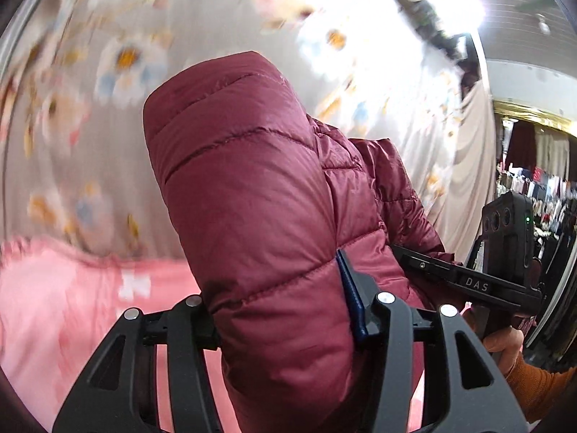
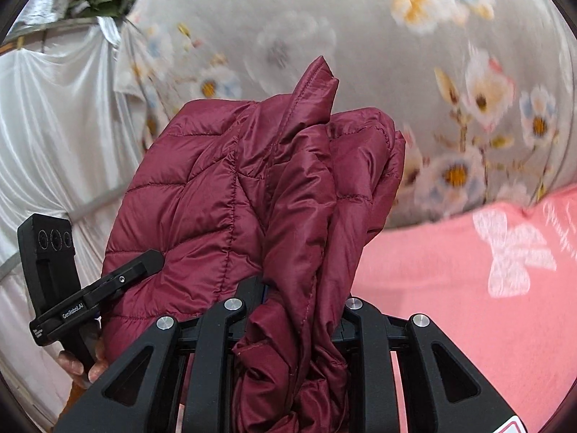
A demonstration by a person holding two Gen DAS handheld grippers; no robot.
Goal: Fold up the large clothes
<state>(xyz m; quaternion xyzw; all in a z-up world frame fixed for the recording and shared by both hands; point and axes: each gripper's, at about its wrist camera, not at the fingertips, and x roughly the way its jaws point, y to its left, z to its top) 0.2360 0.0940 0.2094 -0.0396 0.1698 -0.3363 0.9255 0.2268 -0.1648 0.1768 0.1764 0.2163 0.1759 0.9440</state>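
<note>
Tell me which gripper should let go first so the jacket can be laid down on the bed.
Left, probably. The left gripper holds one thick padded fold of the maroon jacket; the right gripper pinches the bunched edges, better to steer.

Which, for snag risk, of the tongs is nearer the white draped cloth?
Left. The left tongs sit before the white draped cloth; the right tongs grip the jacket farther across from it.

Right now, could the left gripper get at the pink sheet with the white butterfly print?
Probably not as things stand: the left gripper is filled by a thick fold of the maroon puffer jacket, which hangs between it and the pink sheet. It would have to let go first.
</note>
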